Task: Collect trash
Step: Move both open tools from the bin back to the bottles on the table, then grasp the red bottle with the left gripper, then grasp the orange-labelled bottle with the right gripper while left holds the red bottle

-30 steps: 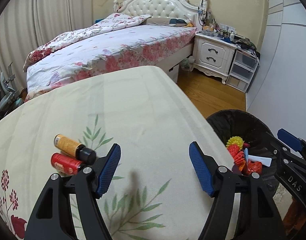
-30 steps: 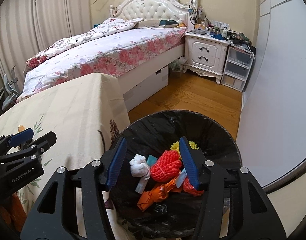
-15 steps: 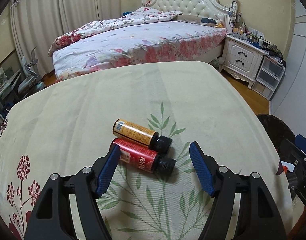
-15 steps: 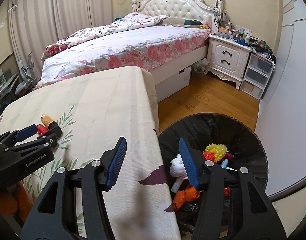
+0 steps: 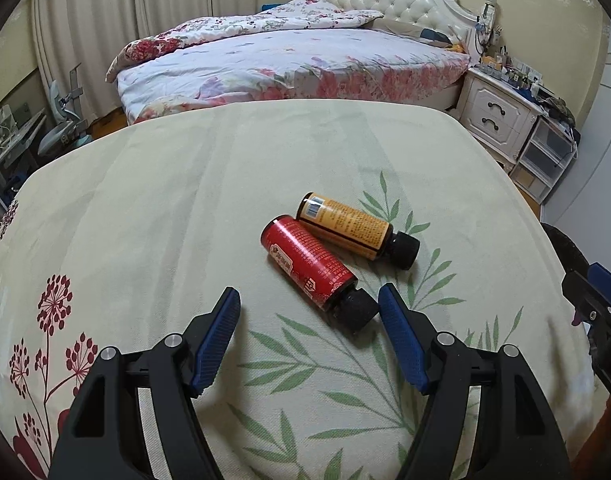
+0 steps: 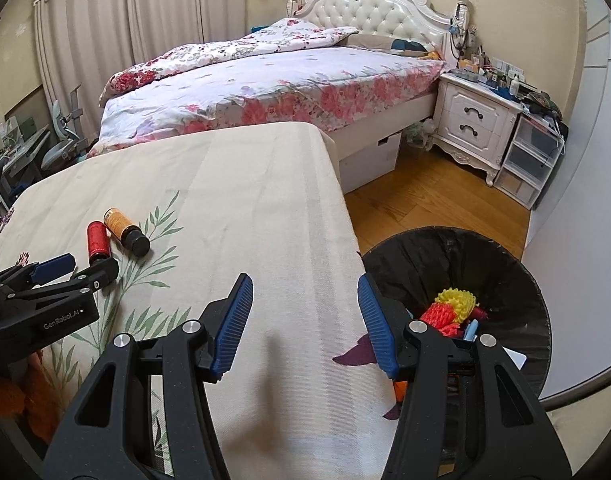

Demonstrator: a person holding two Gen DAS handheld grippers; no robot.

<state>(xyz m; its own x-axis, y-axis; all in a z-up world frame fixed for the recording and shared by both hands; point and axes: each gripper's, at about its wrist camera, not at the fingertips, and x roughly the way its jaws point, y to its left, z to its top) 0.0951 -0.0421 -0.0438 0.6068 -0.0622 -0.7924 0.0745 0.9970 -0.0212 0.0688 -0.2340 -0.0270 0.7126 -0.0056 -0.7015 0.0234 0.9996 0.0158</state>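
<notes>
Lying on its side on the cloth-covered surface (image 5: 185, 200), the red bottle (image 5: 311, 266) has its black cap just inside the right pad of the left tongs (image 5: 309, 318), which are spread wide and grip nothing. Whether the cap touches that pad cannot be told. Behind the red bottle and touching it lies the orange bottle (image 5: 347, 226), cap pointing right, beyond the pads. Fine print covers both labels but is too small to read; a barcode shows near the orange bottle's base. Right of the red bottle, the right tongs (image 5: 597, 300) are cut off by the frame edge, and only a sliver of the black bin (image 5: 565, 246) shows.

From the right wrist, the right tongs (image 6: 303, 318) hang released over the surface's (image 6: 245, 200) right edge, well right of the red bottle (image 6: 96, 240). The red bottle's cap is hidden behind the left tongs (image 6: 75, 270), whose body reads "GenRobot.AI". The orange bottle (image 6: 125, 230) lies beside it. Far right of the red bottle, the bin (image 6: 445, 256) holds yellow, red and orange scraps, partly hidden by the right finger.
</notes>
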